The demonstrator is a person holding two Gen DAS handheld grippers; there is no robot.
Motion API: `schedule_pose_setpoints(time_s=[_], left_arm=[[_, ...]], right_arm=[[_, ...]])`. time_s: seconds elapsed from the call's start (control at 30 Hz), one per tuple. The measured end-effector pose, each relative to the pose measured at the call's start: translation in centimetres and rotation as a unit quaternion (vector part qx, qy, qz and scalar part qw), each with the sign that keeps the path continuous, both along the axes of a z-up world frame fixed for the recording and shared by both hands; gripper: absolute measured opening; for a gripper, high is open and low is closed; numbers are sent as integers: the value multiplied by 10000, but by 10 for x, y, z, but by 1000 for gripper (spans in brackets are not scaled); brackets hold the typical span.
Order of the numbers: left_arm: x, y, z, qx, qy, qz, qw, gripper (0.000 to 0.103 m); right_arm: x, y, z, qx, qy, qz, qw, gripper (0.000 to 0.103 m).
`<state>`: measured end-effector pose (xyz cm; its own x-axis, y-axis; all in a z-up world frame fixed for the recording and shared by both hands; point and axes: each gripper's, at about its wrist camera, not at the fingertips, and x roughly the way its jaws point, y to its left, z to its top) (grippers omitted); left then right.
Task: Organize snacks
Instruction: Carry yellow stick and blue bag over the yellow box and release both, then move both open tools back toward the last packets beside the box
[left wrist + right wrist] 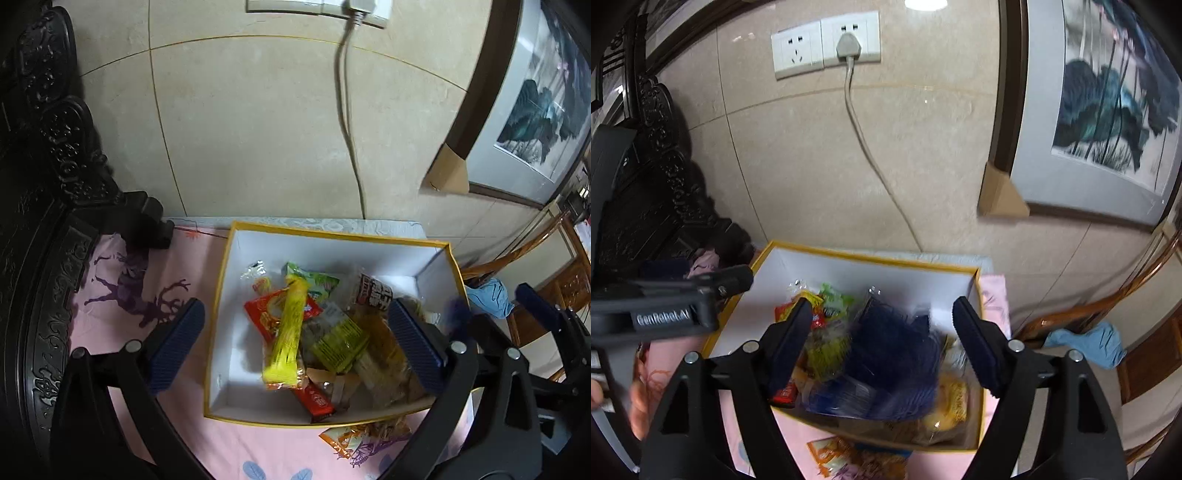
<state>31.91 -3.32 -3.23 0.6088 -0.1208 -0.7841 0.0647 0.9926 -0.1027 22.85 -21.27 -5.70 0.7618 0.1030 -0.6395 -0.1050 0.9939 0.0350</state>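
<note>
A white box with a yellow rim [236, 295] [783, 266] stands on a pink cloth and holds several snack packets, among them a yellow stick pack [286, 332] and a red packet [266, 312]. My left gripper [295, 339] is open above the box, its fingers straddling the box's left wall and the pile. My right gripper [882, 347] is open over the box, with a blurred dark blue packet [894, 358] between and below its fingers, not gripped. An orange packet [354, 439] [846, 458] lies on the cloth in front of the box.
A tiled wall with sockets [827, 40] and a cable stands behind. Dark carved furniture [48, 184] is at the left. A framed painting [1108, 110] leans at the right, with a wooden chair and blue cloth [1089, 343] below it.
</note>
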Motion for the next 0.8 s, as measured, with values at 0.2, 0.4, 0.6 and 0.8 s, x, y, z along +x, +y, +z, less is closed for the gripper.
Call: schedule_pose_setpoints(time_s=[0.2,0.4,0.6,0.8], left_arm=[[2,10,-9,-113,126,96,9998,101],[-12,6,-9,40,47,-14,10000,101],[-63,19,-24,56,24,-10,10000,101],[-134,34,-98,-160,907,-45,9957,101]], right_arm=[[-3,-5,1,82,26,8,10000,87],[-18,-3,-3,105,149,150,9997,87],[-69,-15,-57,237,743,215,9967,88],[-101,-28,-160,173,1587,-180,9870,87]])
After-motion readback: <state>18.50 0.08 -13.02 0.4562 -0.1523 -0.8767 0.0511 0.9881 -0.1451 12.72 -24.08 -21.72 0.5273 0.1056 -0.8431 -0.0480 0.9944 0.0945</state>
